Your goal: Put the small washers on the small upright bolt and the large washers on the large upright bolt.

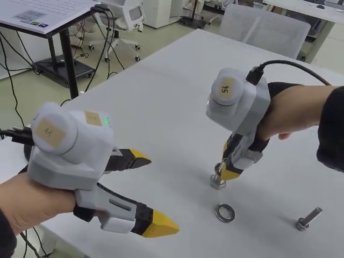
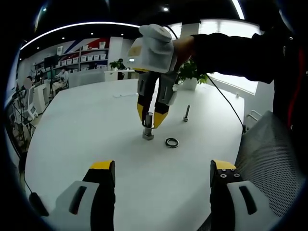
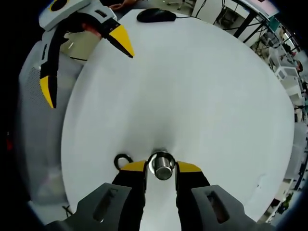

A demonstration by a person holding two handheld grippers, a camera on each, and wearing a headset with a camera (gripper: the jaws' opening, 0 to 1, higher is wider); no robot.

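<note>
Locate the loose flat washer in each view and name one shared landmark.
Head view: washer lower right of centre.
Left gripper view: washer near centre, right of the upright bolt.
Right gripper view: washer low, left of centre, partly behind a jaw.
Shared landmark: the upright bolt beside it.

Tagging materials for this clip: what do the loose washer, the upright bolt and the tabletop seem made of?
Washer: grey metal, probably steel, dull sheen. Upright bolt: bright silvery metal, its top glints. Tabletop: smooth matte white, possibly laminate; unsure.
</note>
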